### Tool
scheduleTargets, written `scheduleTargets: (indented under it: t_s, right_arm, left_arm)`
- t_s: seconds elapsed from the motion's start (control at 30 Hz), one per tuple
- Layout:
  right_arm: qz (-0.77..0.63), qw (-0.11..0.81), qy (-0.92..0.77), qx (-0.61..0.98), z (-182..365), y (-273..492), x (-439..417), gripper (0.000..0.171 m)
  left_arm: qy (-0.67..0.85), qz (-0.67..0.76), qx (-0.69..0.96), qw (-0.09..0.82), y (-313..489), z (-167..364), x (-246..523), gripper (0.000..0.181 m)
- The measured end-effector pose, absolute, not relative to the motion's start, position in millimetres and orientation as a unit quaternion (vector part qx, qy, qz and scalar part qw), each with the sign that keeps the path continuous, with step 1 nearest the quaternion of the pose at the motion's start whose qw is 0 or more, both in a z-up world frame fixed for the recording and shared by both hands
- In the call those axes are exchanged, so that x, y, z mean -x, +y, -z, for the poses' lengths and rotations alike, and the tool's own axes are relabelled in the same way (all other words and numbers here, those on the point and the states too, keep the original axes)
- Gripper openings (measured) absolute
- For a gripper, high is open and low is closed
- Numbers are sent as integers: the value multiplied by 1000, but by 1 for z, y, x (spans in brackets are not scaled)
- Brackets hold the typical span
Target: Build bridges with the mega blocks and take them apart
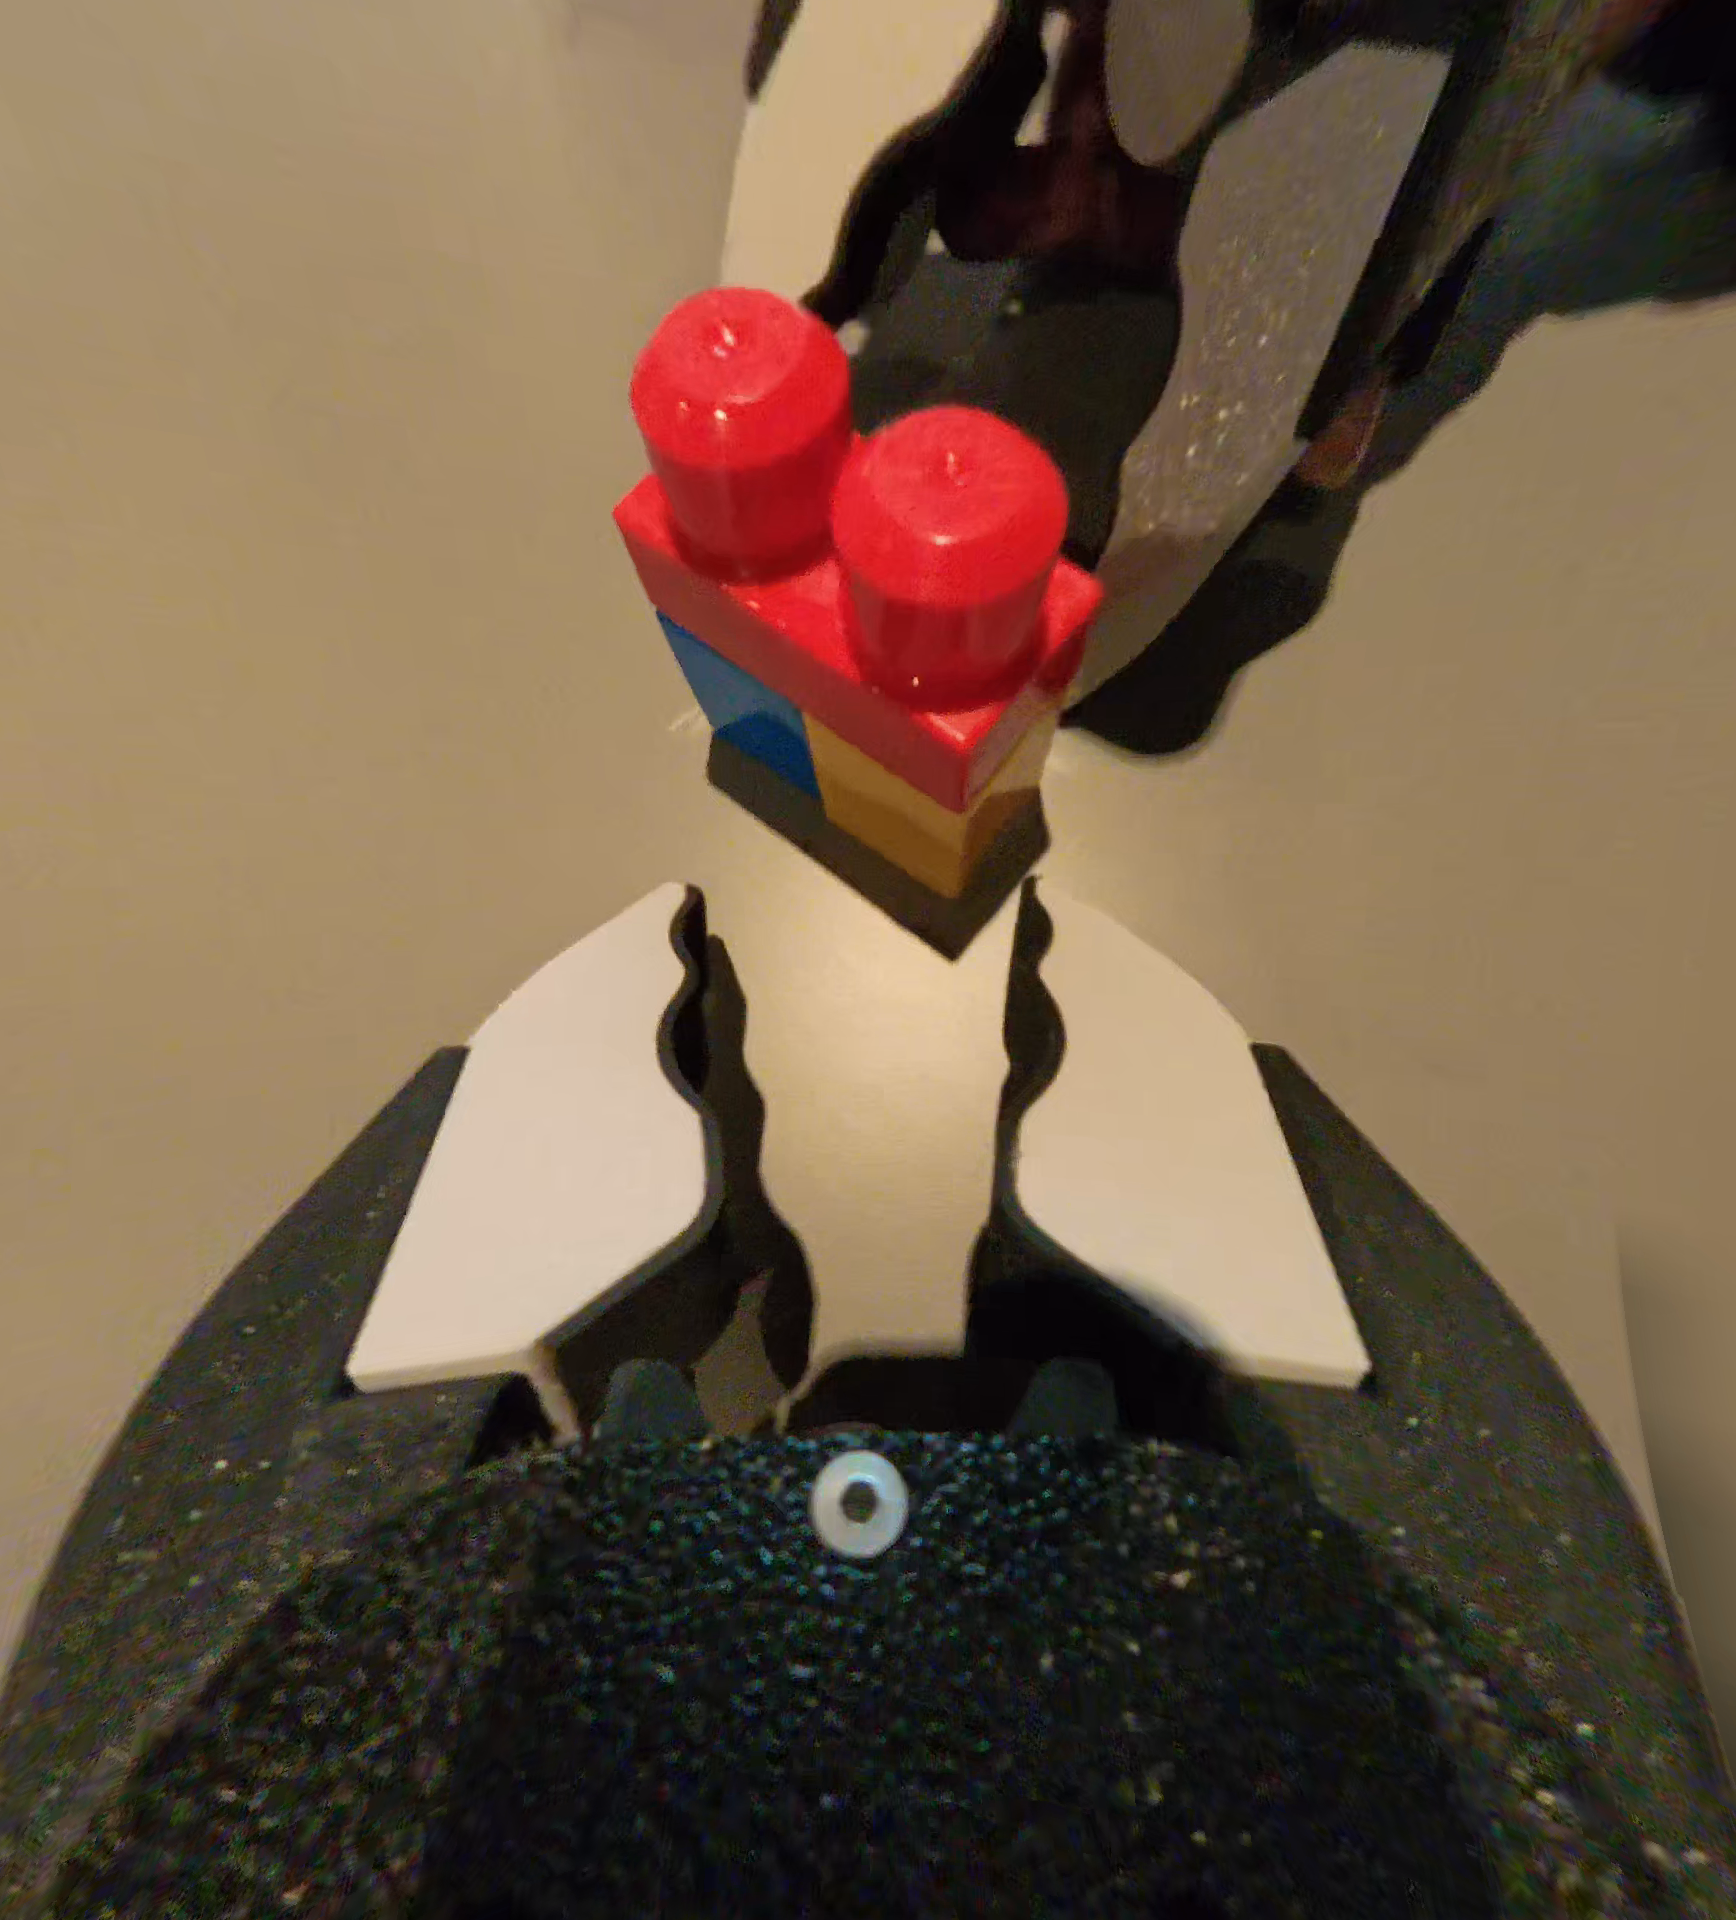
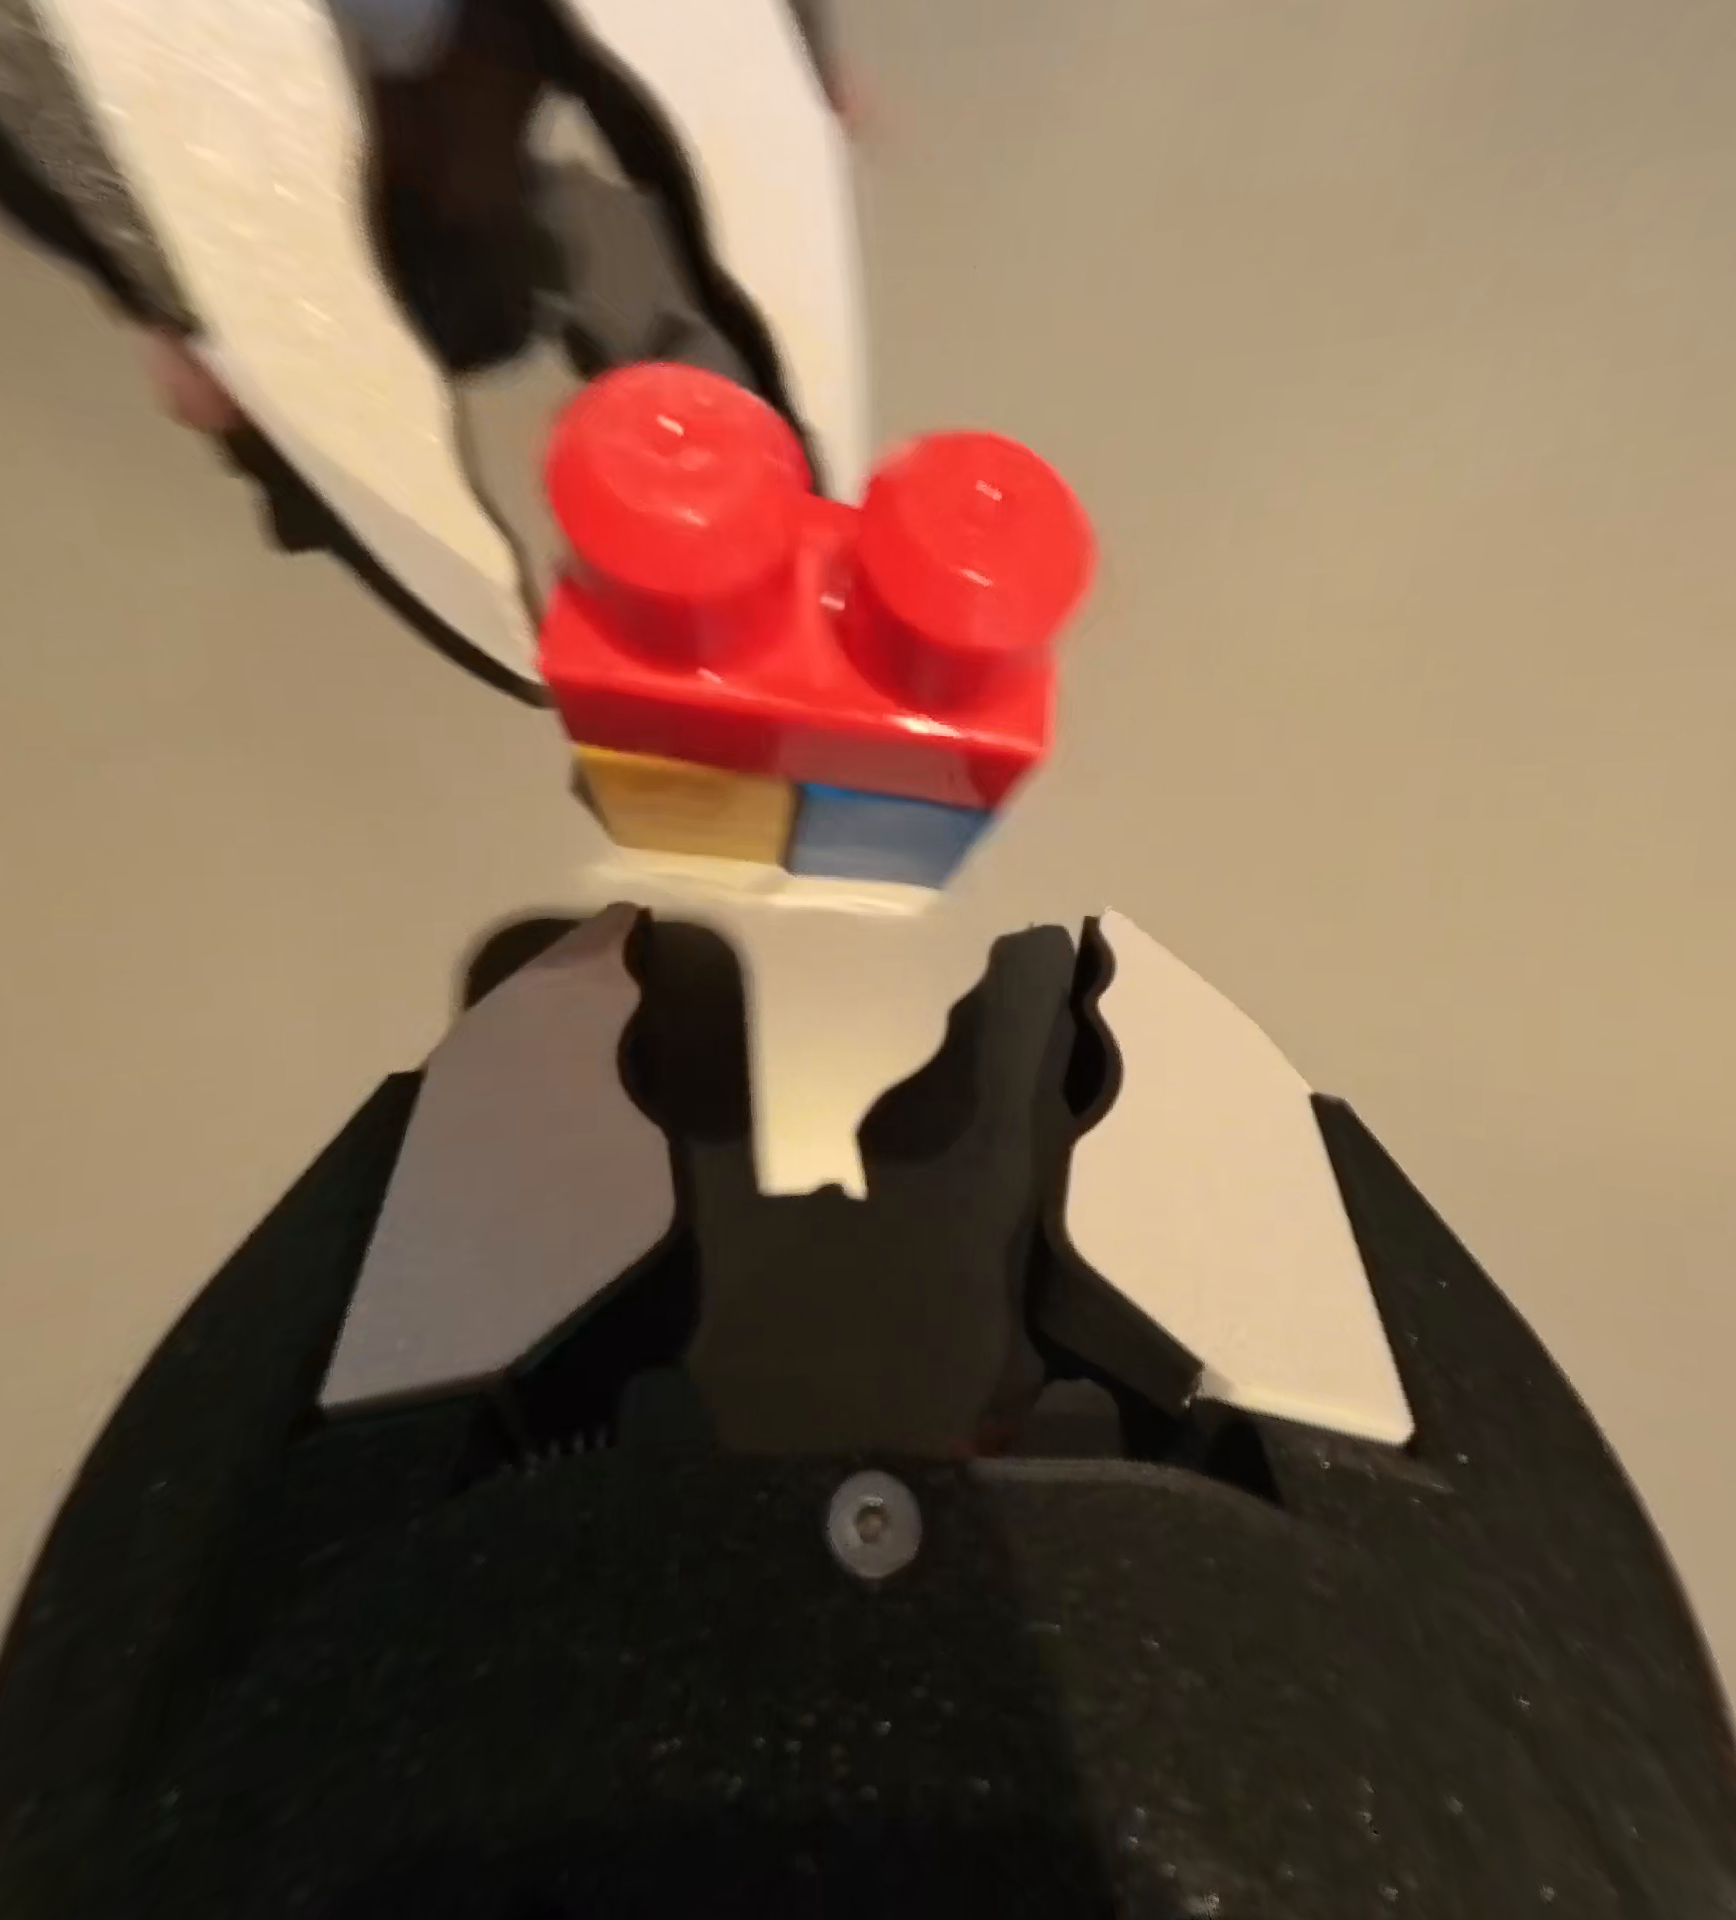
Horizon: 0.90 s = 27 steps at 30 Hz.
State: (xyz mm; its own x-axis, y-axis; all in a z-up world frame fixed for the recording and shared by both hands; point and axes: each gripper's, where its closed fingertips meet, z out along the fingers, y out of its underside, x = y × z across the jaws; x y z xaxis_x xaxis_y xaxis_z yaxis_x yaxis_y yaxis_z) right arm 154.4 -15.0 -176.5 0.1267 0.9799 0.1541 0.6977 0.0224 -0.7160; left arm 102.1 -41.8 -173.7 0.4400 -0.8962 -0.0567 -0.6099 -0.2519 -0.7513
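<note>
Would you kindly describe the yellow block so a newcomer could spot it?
On the beige table a small bridge stands between both grippers. The yellow block is one of two legs under the red block; its neighbour leg is blue.

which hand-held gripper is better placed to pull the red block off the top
Right, probably. The right hand-held gripper faces the red block's long side squarely, open and centred on it. The left hand-held gripper, also open, meets the stack at a corner, so it suits steadying the yellow block and blue block underneath.

Red block (image 1: 848, 634) above a blue block (image 1: 744, 707) and a yellow block (image 1: 911, 816) — beige worktop (image 1: 220, 623), speckled black-and-white gripper (image 1: 859, 909).
</note>
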Motion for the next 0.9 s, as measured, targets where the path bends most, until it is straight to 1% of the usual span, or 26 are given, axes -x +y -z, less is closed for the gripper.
scheduleTargets:
  t_s: [0.03, 0.1, 0.2, 0.33, 0.43, 0.53, 0.6, 0.73, 0.9]
  right_arm:
    - [-202, 347, -624, 670, 176, -10, -158, 76]
    - [-203, 350, -616, 676, 176, -2, -164, 75]
    - [-224, 350, -604, 680, 172, 1, -163, 75]
    - [-203, 353, -613, 677, 175, 1, -163, 75]
    - [-202, 357, -614, 674, 174, 1, -162, 74]
    - [-204, 359, -617, 670, 174, -1, -163, 75]
    - [-204, 361, -625, 662, 173, -3, -164, 75]
    - [-206, 360, -656, 631, 172, -14, -167, 75]
    - [-243, 351, -670, 608, 171, -26, -163, 73]
  left_arm:
    - [460, 198, 779, 378, -42, 170, -103, 56]
    - [400, 192, 800, 403, -42, 163, -105, 55]
    - [354, 191, 811, 424, -43, 156, -116, 61]
    - [348, 155, 830, 407, -44, 166, -125, 68]
    - [350, 143, 836, 397, -41, 170, -130, 56]
    - [381, 157, 824, 389, -39, 170, -136, 44]
    - [428, 185, 803, 371, -41, 170, -138, 43]
    - [547, 268, 731, 307, -47, 170, -129, 42]
    - [667, 255, 638, 287, -49, 172, -118, 41]
